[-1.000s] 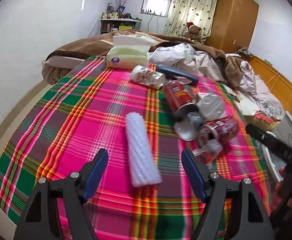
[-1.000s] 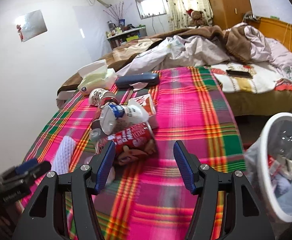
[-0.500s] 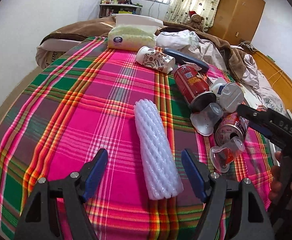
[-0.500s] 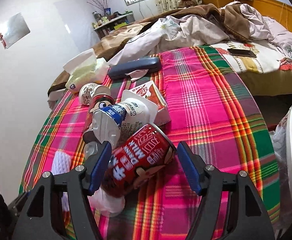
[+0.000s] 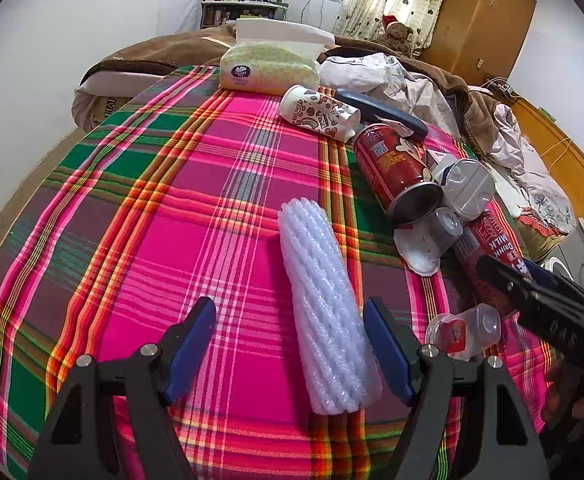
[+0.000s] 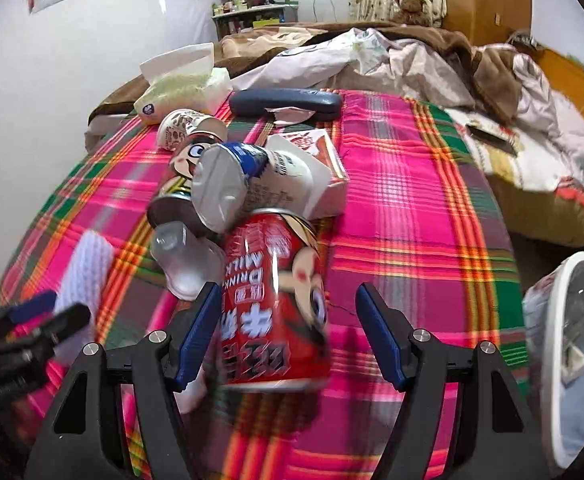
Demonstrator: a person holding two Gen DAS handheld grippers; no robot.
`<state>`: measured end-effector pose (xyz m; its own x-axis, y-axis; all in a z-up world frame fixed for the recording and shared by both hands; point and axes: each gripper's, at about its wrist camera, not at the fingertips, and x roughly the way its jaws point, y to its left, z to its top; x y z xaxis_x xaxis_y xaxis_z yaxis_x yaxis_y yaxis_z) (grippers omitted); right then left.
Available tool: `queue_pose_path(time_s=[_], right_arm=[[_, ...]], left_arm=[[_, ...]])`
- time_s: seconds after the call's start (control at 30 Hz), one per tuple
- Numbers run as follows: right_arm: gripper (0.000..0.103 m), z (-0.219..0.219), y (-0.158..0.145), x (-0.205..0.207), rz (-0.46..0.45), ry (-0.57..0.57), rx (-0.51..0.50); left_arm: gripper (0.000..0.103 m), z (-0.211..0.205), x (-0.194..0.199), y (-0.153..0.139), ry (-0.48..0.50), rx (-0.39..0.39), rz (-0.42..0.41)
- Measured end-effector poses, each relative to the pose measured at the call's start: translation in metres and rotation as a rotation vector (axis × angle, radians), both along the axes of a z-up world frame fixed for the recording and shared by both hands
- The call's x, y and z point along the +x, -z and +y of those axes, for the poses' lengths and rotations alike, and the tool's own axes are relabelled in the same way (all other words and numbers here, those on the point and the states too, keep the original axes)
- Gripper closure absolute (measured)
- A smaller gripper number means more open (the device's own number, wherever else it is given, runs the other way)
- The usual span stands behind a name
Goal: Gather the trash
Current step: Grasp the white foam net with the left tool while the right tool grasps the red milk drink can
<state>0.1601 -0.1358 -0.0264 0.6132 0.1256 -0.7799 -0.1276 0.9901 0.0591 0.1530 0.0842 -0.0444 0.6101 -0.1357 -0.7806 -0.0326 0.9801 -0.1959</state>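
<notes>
Bedroom w/ a plaid cloth (image 5: 220, 184) over the bed as the work surface.

Right gripper (image 6: 288, 330) is spread wide, jaws either side of a red milk-drink can (image 6: 272, 312) lying on its side; left pad looks about touching the can wall, right pad well apart from it. Not yet pinched. Just beyond the can: a clear plastic cup (image 6: 182, 258) to the left, a foil-lidded white bottle (image 6: 248, 188), a second red can (image 6: 180, 196), a small carton (image 6: 324, 160). Off to the right, below the bed edge, a white bin (image 6: 572, 360) w/ a liner, some rubbish already in it.

Left gripper (image 5: 290, 340) also spread, empty, straddling the near end of a white foam net sleeve (image 5: 324, 304); sleeve sits closer to the right finger. Small clear pot (image 5: 466, 330) just right of it.

Handling, as judgement: can prob. empty, so light; thin wall is stiff but dents, and its smooth round side may roll or slip. Take it mid-body, across the width. Foam sleeve: v. light, soft, squashes; pinch near the middle so it doesn't droop.
</notes>
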Motion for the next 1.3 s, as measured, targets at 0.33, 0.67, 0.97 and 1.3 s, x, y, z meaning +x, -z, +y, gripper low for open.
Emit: queue_pose_path(time_s=[0.33,0.67,0.97,1.3], right_arm=[[0.032,0.000,0.000,0.004,-0.035,-0.014,0.026],[0.046,-0.006,0.002,-0.001,-0.044,-0.011,0.080],[0.046,-0.017,0.000,-0.006,-0.050,0.013,0.122],[0.047,-0.027,-0.002,-0.011,-0.059,0.028,0.132]], left_arm=[[0.029,-0.005,0.009,0.000,-0.023,0.036,0.009],[0.065,-0.011,0.010,-0.001,-0.001,0.003,0.006],[0.069,-0.021,0.003,-0.004,0.010,-0.012,-0.007],[0.069,-0.023,0.008,0.000,-0.008,0.009,0.013]])
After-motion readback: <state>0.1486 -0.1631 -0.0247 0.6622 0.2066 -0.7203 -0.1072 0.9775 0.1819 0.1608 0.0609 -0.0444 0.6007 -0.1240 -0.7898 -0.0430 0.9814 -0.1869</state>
